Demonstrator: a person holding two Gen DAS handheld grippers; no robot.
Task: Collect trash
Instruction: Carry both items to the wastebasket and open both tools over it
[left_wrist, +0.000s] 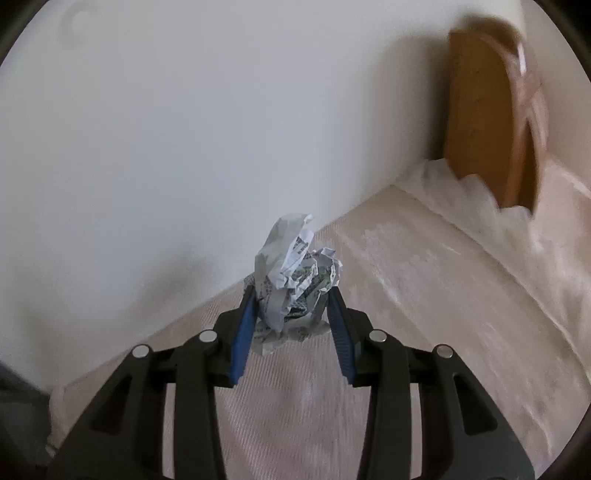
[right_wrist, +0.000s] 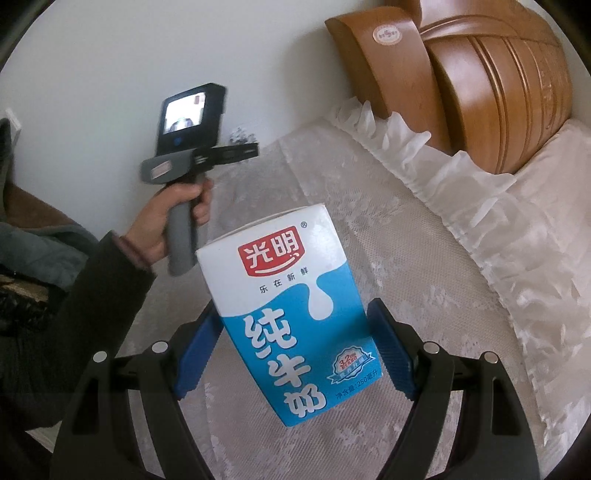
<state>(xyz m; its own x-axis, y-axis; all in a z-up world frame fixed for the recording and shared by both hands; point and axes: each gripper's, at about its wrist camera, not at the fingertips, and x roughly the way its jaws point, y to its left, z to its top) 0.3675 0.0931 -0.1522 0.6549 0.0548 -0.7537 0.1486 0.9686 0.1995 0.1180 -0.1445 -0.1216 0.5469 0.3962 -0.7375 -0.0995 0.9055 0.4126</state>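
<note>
My left gripper (left_wrist: 291, 295) is shut on a crumpled ball of printed paper (left_wrist: 295, 273), held above the bed near the white wall. My right gripper (right_wrist: 295, 314) is shut on a blue and white milk carton (right_wrist: 291, 317) with a red logo, held tilted above the bed cover. In the right wrist view the left gripper's body (right_wrist: 192, 147) and the hand that holds it (right_wrist: 173, 218) show at the left, with the paper ball (right_wrist: 242, 134) small at its tip.
A bed with a pale lace cover (right_wrist: 388, 236) fills both views. A frilled white pillow (right_wrist: 480, 206) lies by the wooden headboard (right_wrist: 498, 85). A white wall (left_wrist: 184, 129) runs along the bed's far side. Dark clothing (right_wrist: 33, 280) sits at the left.
</note>
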